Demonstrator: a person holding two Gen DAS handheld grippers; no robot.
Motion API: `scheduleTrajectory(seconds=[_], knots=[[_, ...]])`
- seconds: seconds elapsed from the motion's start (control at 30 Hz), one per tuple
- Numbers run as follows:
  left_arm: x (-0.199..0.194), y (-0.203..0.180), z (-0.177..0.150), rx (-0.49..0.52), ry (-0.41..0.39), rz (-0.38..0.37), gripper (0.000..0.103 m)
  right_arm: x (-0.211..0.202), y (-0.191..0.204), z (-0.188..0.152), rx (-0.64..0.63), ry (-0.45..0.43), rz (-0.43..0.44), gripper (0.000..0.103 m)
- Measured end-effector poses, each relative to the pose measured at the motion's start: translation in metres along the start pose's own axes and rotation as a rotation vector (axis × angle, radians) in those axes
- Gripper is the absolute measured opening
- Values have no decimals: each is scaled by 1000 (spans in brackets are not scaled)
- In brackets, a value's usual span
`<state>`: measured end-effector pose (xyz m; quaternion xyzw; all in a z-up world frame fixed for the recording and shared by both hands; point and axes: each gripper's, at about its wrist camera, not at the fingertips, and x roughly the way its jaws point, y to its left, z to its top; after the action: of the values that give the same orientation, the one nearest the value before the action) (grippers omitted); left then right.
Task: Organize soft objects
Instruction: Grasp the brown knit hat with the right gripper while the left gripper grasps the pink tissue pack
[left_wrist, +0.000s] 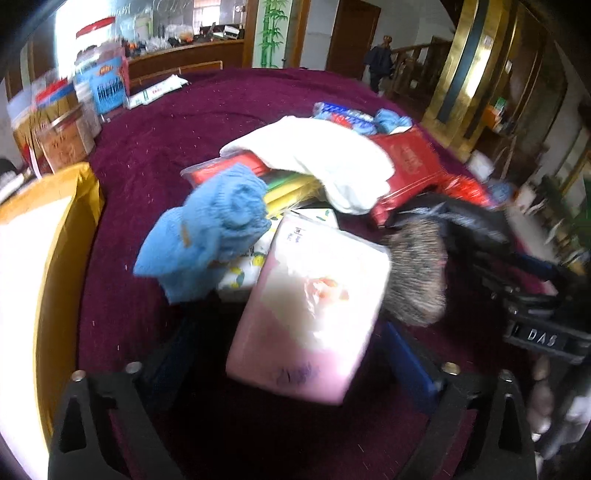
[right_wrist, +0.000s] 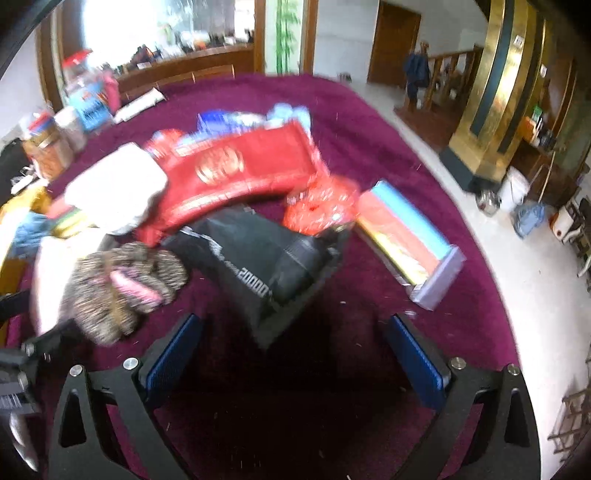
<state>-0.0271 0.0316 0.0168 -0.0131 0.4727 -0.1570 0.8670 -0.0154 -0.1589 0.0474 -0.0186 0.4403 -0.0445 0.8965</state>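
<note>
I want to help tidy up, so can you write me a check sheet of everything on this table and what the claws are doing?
Surface: round table under a maroon cloth, crowded.
Job's things: blue knit, white cloth, speckled fuzzy item, pink tissue pack, heaped together.
Clutter: red box, black pouch, coloured-paper pack, jars at the far edge.
Grippers: left claw stands wide around the pink tissue pack, grip unclear; right claw open, empty.
Cables: nothing seen.
Surroundings: wooden counter, staircase, gold pillar.
</note>
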Motion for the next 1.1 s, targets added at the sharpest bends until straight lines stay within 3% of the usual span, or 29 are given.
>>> scheduleTrajectory(seconds=[0.1, 0.2, 0.27, 0.37, 0.47, 0.7, 0.8, 1.1], knots=[[-36, 7, -3, -6, -82, -56, 95, -31, -6, -4, -12, -98, 11, 101], [-60, 12, -6, 15, -155, -46, 95, -54, -10, -4, -7, -180, 48, 101], [-69, 16, -9, 21, -175, -28, 95, -57, -5, 0, -6, -163, 114, 101], [-69, 21, -12, 0, -167, -21, 95, -51, 20, 10, -36, -123, 280, 101], [-64, 22, -12, 4, -159, 6, 95, -36, 48, 18, -63, -68, 374, 98], [-70, 11, -18, 83, -166, -12, 95, 1, 74, 31, -20, 46, 409, 71], [-63, 1, -15, 125, -148, -23, 95, 14, 71, 30, 8, 92, 423, 67], [-27, -23, -1, 191, -102, 16, 95, 15, 65, 27, 15, 97, 425, 66]])
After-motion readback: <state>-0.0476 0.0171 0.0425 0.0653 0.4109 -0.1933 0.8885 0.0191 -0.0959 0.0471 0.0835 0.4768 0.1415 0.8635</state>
